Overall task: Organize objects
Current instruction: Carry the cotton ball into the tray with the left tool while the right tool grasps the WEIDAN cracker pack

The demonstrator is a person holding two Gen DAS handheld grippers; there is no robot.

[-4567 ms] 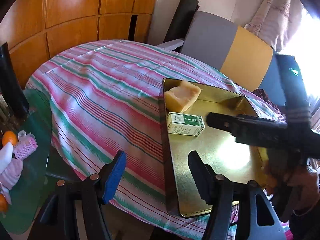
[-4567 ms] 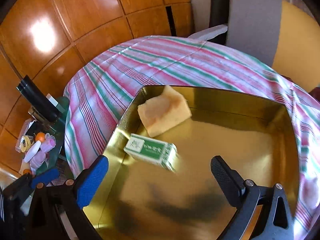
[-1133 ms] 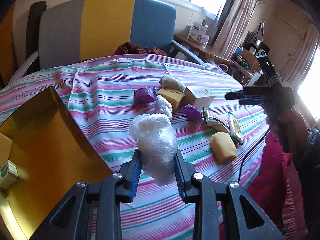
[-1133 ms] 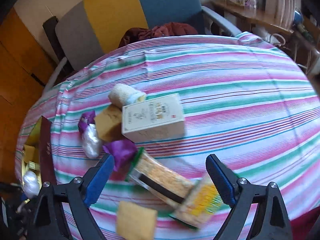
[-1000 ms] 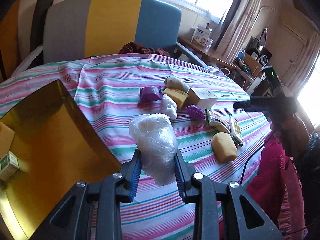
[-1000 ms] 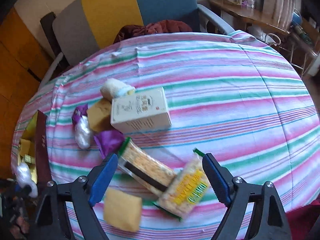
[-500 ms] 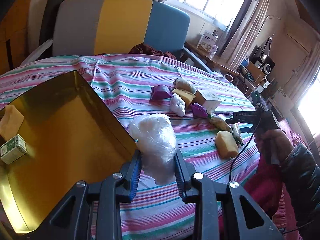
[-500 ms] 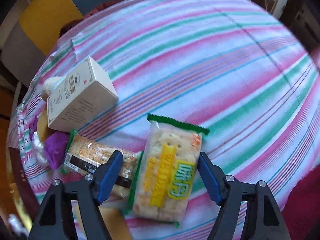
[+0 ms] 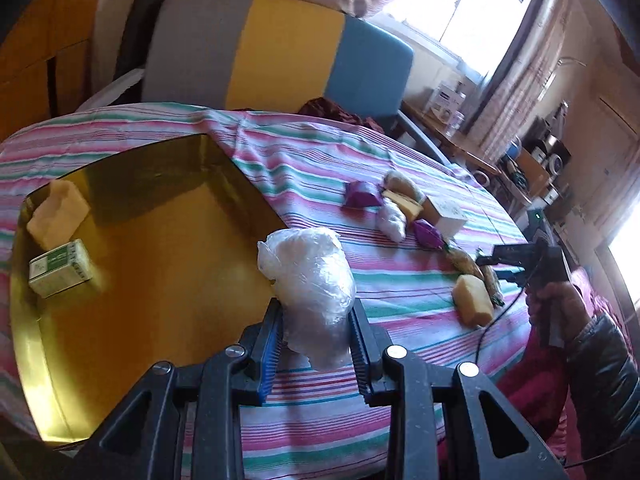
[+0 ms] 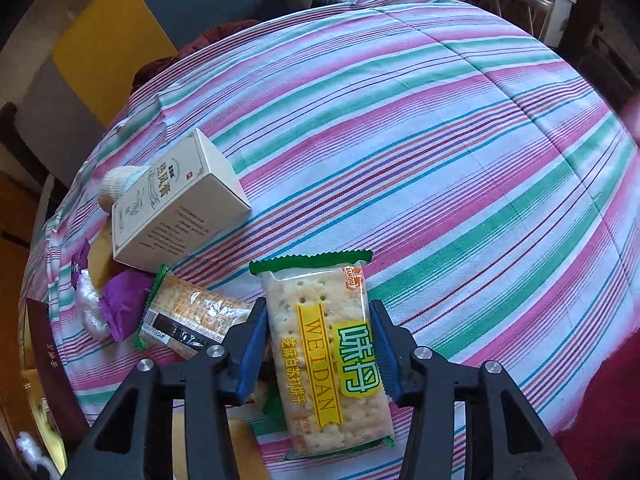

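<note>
Right wrist view shows the right claw just closing on the cracker packet lying on the counter, its pads at the long edges; light, slippery and brittle, it wants gentle mid-length pressure.

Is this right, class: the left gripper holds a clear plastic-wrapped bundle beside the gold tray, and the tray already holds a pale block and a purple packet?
Not quite. The left gripper does hold the clear plastic-wrapped bundle beside the gold tray, but in the left wrist view the tray holds the pale block and a green-and-white box, not a purple packet.
</note>
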